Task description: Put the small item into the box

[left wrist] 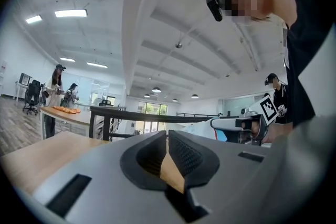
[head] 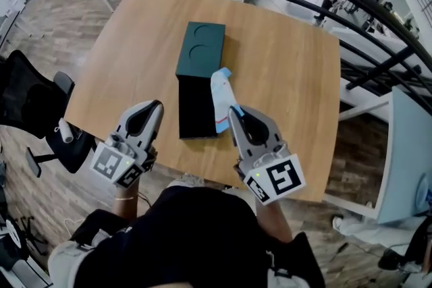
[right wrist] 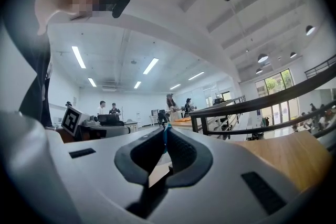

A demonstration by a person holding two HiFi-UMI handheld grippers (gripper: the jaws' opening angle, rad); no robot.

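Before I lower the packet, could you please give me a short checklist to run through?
1. Right gripper shut on the white-and-blue packet: ok; a blue edge sits between its jaws in the right gripper view.
2. Box opened: ok; the teal box part lies end to end with the black box part.
3. Black box part's inside free: cannot tell, too dark.
4. Packet over the black box part: not ok; it lies along that part's right edge.
5. Left gripper out of the way: ok; shut, empty, left of the box.
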